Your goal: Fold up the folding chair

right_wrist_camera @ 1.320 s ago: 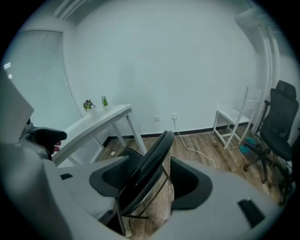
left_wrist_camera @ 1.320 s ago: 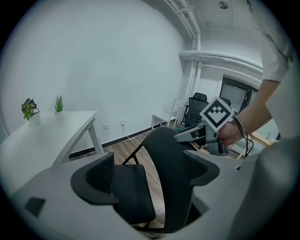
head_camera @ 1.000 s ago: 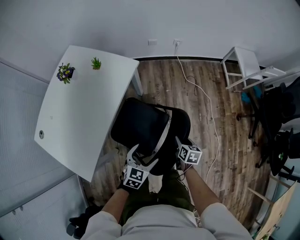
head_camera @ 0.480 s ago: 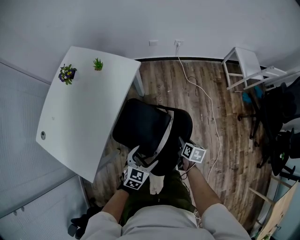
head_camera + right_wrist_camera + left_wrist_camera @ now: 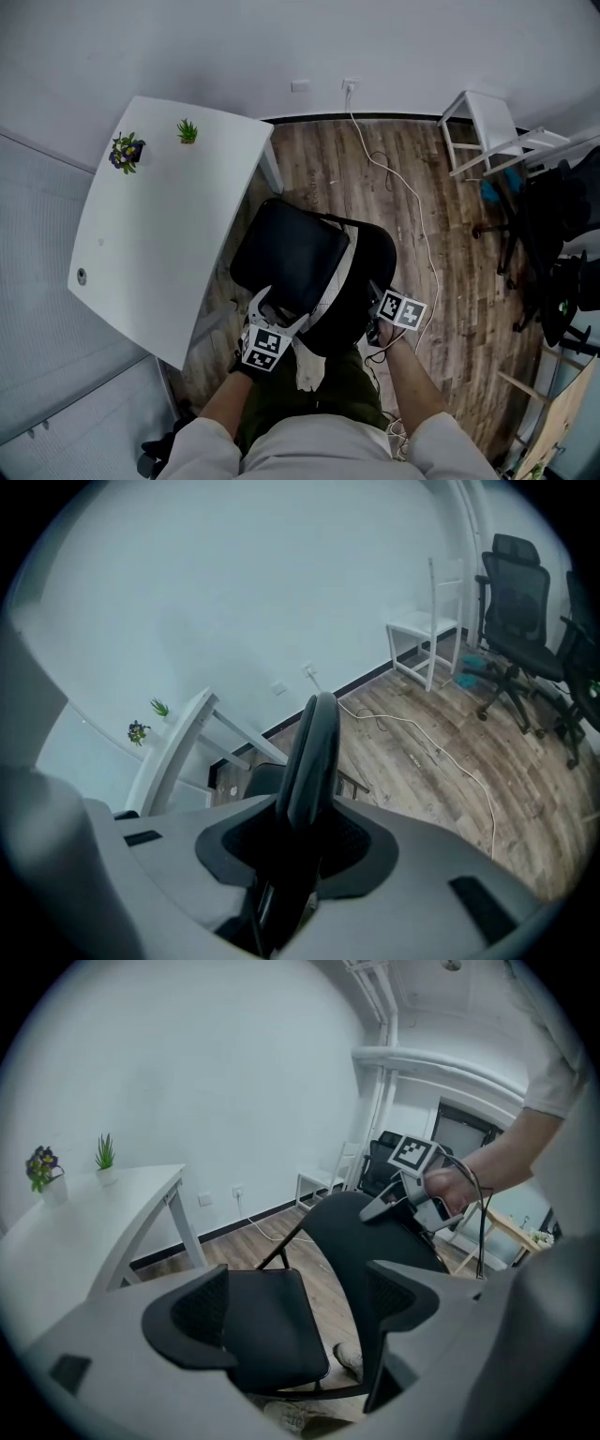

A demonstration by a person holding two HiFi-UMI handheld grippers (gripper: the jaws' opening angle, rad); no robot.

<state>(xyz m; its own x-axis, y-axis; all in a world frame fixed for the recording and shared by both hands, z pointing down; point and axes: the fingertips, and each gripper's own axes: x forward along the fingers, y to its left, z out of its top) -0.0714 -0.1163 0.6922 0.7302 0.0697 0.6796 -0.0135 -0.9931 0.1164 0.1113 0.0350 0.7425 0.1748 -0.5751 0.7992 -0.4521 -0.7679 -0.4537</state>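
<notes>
Head view | folding chair (image 5: 291, 258): matte black, rounded corners | floor (image 5: 464, 272): wood-grain planks

Three cameras, one folding chair (image 5: 291, 262).
The head view looks steeply down from above; each gripper view rides close behind its own jaws, facing the white wall (image 5: 234, 1072). All three share the chair, worktop (image 5: 159, 216) and plank floor (image 5: 319, 159).

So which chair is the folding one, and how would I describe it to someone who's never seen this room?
Find the big white table by the wall. The folding chair stands right beside it. It is black with a flat padded seat and thin tube legs, unlike the wheeled office chair and white chair across the room.
</notes>
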